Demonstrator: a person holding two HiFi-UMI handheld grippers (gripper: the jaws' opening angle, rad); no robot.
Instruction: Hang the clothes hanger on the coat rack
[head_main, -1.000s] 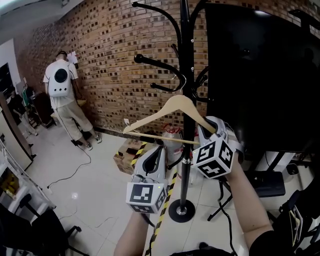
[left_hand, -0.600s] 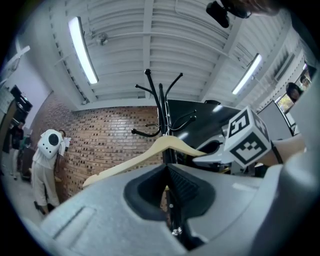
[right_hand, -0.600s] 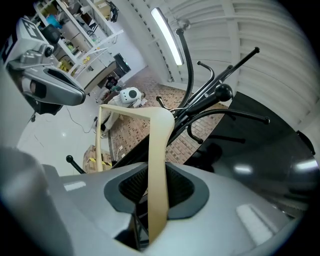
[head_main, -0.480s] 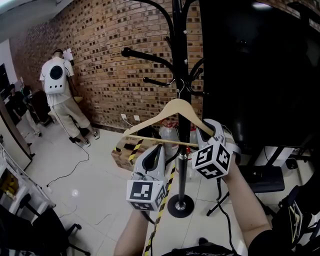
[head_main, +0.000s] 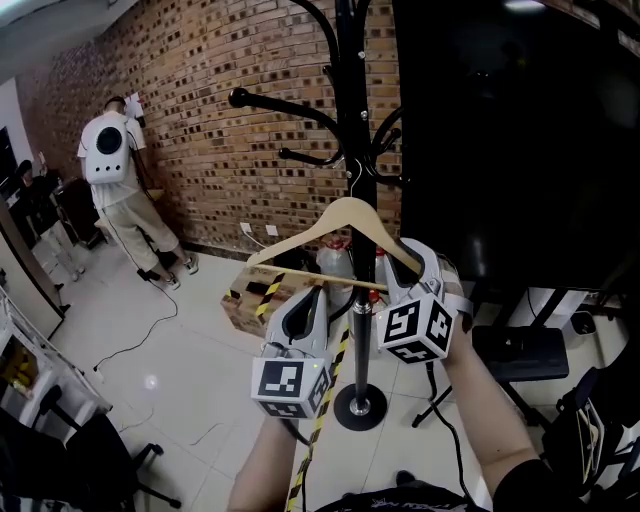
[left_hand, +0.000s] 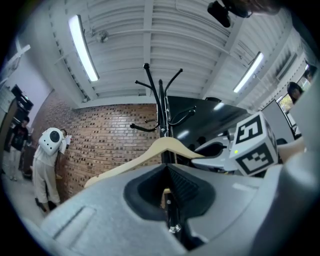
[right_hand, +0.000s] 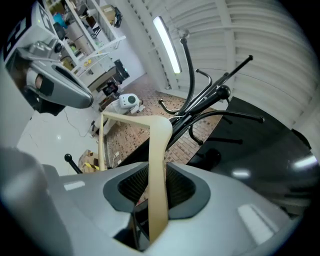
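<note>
Right gripper: its jaws have just been opening and are clasping one arm of the wooden hanger, which is running up between the pads. Beyond the jaws, the hook is meeting the coat rack by its pole. Left gripper: jaws together, hovering beneath the hanger's bar.

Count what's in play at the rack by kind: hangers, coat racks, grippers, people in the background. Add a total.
wooden hanger: 1
coat rack: 1
grippers: 2, left gripper and right gripper; the right's fingers have just been opening, hanger between them
person in the background: 1
Total: 5
</note>
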